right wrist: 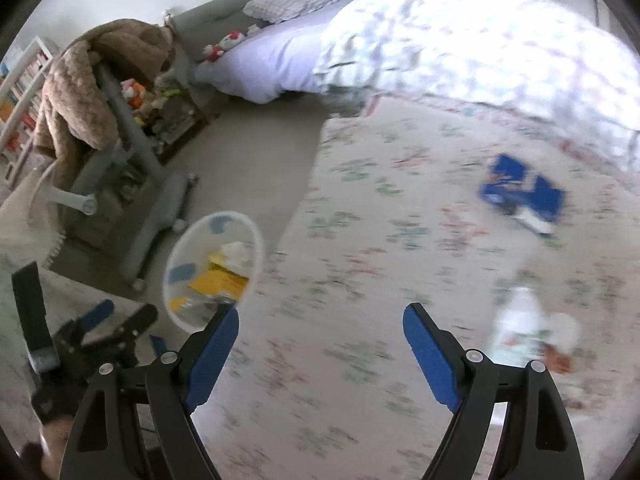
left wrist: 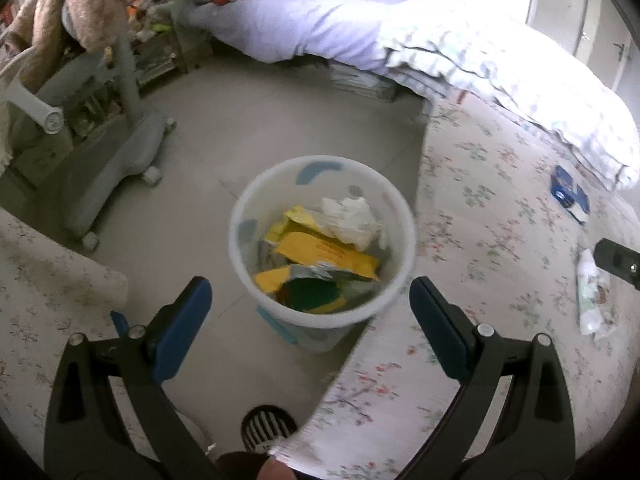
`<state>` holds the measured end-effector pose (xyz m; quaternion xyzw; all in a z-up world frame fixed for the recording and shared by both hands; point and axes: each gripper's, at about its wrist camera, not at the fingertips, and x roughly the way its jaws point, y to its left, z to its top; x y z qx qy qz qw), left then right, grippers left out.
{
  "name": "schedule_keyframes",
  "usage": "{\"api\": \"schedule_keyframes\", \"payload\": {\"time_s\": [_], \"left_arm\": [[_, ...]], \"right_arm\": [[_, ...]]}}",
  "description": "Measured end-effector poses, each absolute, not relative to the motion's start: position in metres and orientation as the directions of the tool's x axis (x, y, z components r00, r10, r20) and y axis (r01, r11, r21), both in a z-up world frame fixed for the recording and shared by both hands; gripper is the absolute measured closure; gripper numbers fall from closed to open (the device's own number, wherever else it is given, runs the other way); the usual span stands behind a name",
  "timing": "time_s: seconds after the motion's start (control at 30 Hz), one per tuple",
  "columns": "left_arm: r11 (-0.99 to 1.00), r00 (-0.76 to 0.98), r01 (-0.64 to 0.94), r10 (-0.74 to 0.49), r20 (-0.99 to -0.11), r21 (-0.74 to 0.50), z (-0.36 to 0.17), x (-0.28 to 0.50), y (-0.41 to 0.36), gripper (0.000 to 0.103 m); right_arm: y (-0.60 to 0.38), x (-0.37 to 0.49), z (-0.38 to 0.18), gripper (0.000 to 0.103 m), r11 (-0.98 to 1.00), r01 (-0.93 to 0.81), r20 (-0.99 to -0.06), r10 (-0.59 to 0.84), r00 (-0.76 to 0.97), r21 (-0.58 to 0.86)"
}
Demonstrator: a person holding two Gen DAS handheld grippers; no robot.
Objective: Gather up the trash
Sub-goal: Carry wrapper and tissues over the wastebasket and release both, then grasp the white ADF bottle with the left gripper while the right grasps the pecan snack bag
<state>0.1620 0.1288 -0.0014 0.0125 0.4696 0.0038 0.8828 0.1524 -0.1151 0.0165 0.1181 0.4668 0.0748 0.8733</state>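
A white trash bin [left wrist: 240, 240] stands on the floor beside the floral bed and holds yellow and green wrappers [left wrist: 320, 256] and crumpled white paper [left wrist: 352, 220]. My left gripper [left wrist: 310, 304] is open and empty, just above the bin's near rim. The bin also shows in the right wrist view [right wrist: 180, 264]. My right gripper [right wrist: 320, 332] is open and empty above the floral sheet. A blue packet [right wrist: 520, 192] lies on the bed ahead to the right, and a white-green wrapper [right wrist: 520, 328] lies close to the right finger. Both also show in the left wrist view: packet [left wrist: 568, 194], wrapper [left wrist: 590, 292].
A grey chair base [left wrist: 116, 168] with castors stands left of the bin, draped with a brown blanket [left wrist: 76, 4]. A purple-sheeted bed [left wrist: 304, 28] and a folded quilt [left wrist: 500, 72] lie behind. A round floor drain [left wrist: 266, 426] sits below the left gripper. The left gripper shows in the right wrist view [right wrist: 100, 328].
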Motion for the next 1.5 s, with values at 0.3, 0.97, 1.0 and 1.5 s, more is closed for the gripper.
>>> {"api": "schedule_keyframes", "payload": {"time_s": [0.3, 0.97, 1.0, 1.5], "left_arm": [[0.995, 0.536, 0.098, -0.053, -0.843, 0.0, -0.002, 0.156, 0.088, 0.004], [0.96, 0.463, 0.279, -0.127, -0.877, 0.009, -0.018, 0.164, 0.007, 0.002], [0.959, 0.46, 0.282, -0.129, -0.878, 0.007, -0.019, 0.165, 0.004, 0.002], [0.948, 0.435, 0.317, -0.146, -0.888, 0.0, -0.025, 0.168, -0.028, 0.002]], "right_arm": [[-0.19, 0.115, 0.014, 0.016, 0.972, 0.087, -0.832, 0.139, 0.537, 0.219], [-0.286, 0.123, -0.054, 0.016, 0.956, 0.259, -0.932, 0.038, 0.36, 0.138], [-0.289, 0.124, -0.056, 0.016, 0.956, 0.26, -0.935, 0.037, 0.352, 0.136], [-0.282, 0.123, -0.067, 0.016, 0.983, 0.163, -0.959, 0.04, 0.281, 0.089]]}}
